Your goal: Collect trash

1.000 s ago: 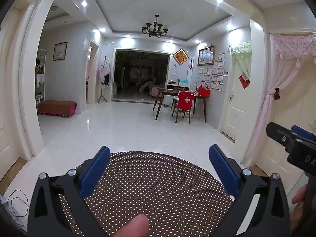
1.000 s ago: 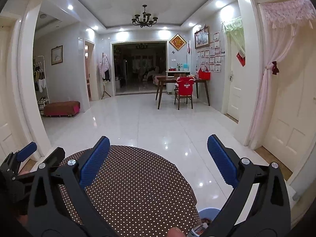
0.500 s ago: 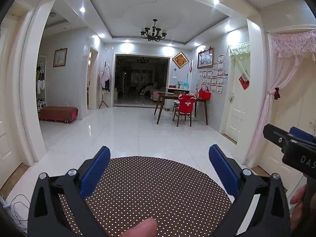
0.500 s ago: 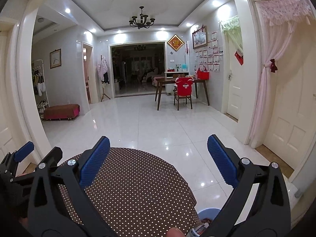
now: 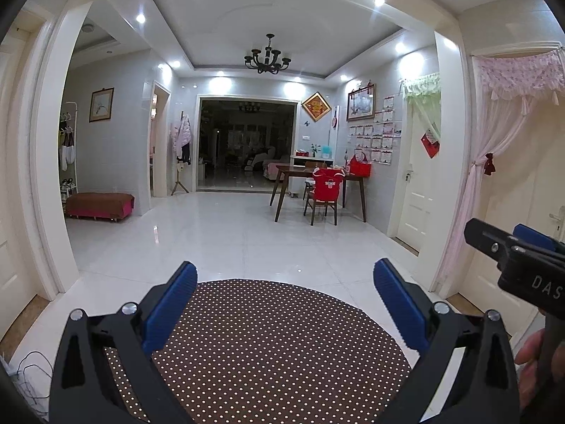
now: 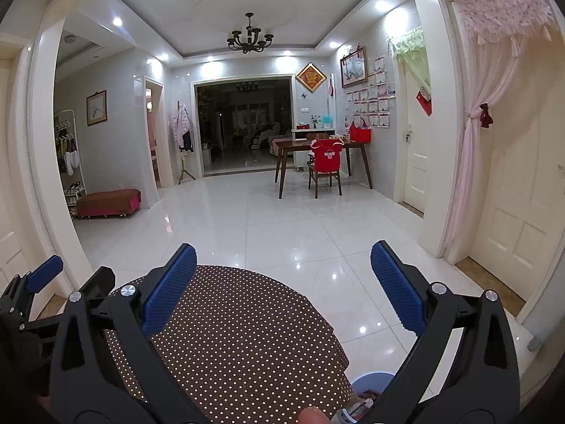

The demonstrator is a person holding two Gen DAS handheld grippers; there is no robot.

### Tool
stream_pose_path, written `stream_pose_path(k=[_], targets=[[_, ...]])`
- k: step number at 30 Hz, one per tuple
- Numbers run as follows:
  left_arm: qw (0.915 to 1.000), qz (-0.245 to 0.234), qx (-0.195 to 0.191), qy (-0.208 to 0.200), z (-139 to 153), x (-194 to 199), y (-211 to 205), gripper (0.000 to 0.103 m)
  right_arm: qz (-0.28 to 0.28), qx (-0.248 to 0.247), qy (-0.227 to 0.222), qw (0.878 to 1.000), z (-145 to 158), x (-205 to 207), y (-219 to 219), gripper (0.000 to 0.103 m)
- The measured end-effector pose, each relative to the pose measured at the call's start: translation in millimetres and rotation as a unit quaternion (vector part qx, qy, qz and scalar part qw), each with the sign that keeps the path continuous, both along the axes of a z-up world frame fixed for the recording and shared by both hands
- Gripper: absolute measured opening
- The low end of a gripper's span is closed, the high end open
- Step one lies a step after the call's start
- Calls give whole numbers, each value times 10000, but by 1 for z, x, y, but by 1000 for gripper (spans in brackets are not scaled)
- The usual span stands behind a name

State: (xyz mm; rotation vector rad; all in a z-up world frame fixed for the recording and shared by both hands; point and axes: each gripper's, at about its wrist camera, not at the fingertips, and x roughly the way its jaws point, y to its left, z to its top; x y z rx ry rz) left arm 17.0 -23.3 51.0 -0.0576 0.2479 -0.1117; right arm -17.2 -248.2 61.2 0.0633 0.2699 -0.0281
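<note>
I judge the collecting barely begun or between pieces: my left claw and right claw both hover agape and empty over the bare dotted surface, while trash sits in the blue bin below its edge.

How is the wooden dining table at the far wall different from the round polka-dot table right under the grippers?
The dining table is bare dark wood on slim legs; the polka-dot table is covered by a brown cloth with white dots. The dining table is rectangular, the polka-dot table round. The dining table carries a red bag and has a chair at it; the polka-dot table shows nothing on top. Both stand on the white tile floor.
</note>
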Motion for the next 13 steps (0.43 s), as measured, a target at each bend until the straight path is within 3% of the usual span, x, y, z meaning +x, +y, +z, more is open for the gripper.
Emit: stream_pose_path(k=[13], targets=[[10000,28,70,55,-3,3,-11,98,-10,13,11,10000,-2,-1,3,97]])
